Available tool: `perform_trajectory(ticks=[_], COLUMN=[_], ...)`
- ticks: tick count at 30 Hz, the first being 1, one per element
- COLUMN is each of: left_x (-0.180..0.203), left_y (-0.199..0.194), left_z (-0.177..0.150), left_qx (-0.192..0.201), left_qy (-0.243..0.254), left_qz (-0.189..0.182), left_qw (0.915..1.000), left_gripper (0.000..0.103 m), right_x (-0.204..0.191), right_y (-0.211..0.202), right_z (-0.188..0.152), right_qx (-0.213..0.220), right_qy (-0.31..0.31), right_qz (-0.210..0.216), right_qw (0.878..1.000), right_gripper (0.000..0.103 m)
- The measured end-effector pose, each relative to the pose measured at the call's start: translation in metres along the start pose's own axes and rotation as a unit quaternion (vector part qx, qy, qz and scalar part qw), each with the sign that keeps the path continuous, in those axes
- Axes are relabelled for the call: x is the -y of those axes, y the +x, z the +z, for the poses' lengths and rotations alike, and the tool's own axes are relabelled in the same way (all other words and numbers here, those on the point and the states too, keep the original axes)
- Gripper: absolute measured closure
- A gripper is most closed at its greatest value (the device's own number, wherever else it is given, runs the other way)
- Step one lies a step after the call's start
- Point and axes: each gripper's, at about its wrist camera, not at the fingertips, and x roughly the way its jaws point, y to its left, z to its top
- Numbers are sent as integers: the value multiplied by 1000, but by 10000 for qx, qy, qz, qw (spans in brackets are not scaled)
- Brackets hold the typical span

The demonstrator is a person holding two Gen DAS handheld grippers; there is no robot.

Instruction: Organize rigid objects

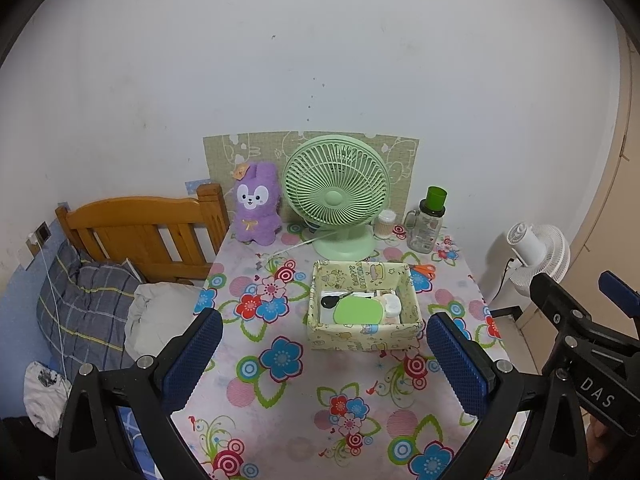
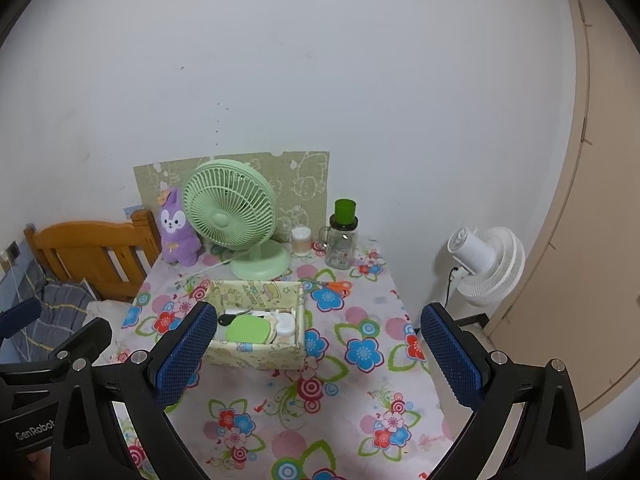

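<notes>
While both hand-held grippers (image 1: 324, 364) (image 2: 318, 354) gape empty | storage box (image 1: 362, 308) contents jumbled, indistinct | scissors (image 1: 424, 270) half-hidden behind box

Storage box (image 1: 362, 334): open-topped, pale yellow with cartoon print, standing upright near the middle of the counter (image 1: 288, 408), in front of the green fan's base. Contents: a flat green oval item (image 1: 357, 311) lying in the near-centre, a black-headed key-like object (image 1: 331, 301) at its left, a white round case (image 1: 392, 305) against the right wall, white cards or packets beneath. Orange-handled scissors (image 1: 425, 270) lie flat on the counter just beyond the box's far right corner.
</notes>
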Motion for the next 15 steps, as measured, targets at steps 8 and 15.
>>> perform_trajectory(ticks=[8,15], left_x=[1,2], left_y=[-1,-2], left_z=[0,1], left_qx=[11,28], left_qy=[12,8], left_qz=[-1,-3], left_qw=[10000,10000], left_gripper=[0,0], right_x=[0,-1], right_y=[0,-2], right_z=[0,0], right_qx=[-6,14], right_qy=[7,12], right_qz=[5,3], right_qw=[10000,10000], right_gripper=[0,0])
